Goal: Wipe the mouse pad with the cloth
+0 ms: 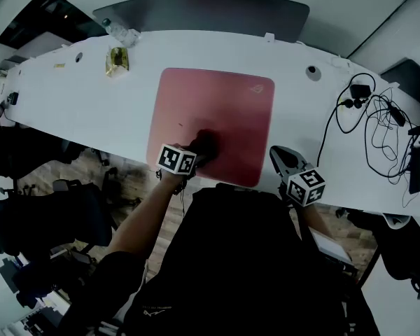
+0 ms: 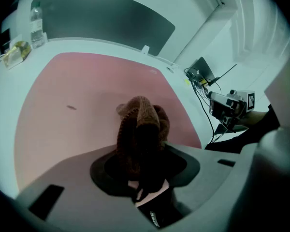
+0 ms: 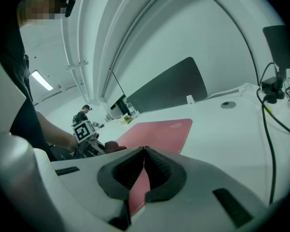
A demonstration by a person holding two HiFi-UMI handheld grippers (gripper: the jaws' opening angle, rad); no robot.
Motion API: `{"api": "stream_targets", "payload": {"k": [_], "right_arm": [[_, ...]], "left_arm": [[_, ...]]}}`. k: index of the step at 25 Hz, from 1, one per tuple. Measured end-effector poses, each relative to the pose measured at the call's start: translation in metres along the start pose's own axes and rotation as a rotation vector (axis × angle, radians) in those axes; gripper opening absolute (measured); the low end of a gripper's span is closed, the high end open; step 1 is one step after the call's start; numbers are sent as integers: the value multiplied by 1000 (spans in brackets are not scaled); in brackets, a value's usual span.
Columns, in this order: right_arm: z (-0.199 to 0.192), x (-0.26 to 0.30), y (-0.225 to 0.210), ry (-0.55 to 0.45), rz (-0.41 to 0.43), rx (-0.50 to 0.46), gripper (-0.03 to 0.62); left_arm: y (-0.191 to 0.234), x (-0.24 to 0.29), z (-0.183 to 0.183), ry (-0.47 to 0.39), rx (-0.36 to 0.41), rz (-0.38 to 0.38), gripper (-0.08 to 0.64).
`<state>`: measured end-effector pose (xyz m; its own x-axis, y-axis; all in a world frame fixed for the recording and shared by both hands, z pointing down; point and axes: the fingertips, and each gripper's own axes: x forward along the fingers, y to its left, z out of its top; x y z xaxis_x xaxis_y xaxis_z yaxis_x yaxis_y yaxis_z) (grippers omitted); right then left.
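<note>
Brown knit cloth [image 2: 141,122] is clamped, bunched, in my left gripper [image 2: 144,153], pressed on the pink mouse pad [image 1: 217,103] close to its near edge; I judge steady downward pressure and overlapping strokes toward the far edge will wipe best. My left forearm [image 1: 143,219] reaches straight in, tool tilted forward, while my right gripper [image 3: 144,151], jaws pinched together on nothing, hangs just beside the pad's near right corner.

Office: white desk [image 1: 91,103], swivel chairs [image 1: 45,219]
</note>
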<state>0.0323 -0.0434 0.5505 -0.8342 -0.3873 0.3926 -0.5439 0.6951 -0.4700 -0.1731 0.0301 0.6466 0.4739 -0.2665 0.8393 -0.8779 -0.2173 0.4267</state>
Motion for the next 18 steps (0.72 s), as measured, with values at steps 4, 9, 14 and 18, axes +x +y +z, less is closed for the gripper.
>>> {"api": "stream_targets", "payload": {"k": [4,9,14,18], "right_arm": [[0,9,5,12,6,-9,26],[0,18,10,22,3,-9,26],[-1,24,14,29,-7,-7,26],[0,31,17,31,-13,-7,26]], "left_arm": [[24,-14,-5,-5,-17,14,149],[55,-32,-11,-16,-44,45,149],[88,-51,-17,-23,-76,88,149],[116,-68,-22,-31,-99,118,149]]}}
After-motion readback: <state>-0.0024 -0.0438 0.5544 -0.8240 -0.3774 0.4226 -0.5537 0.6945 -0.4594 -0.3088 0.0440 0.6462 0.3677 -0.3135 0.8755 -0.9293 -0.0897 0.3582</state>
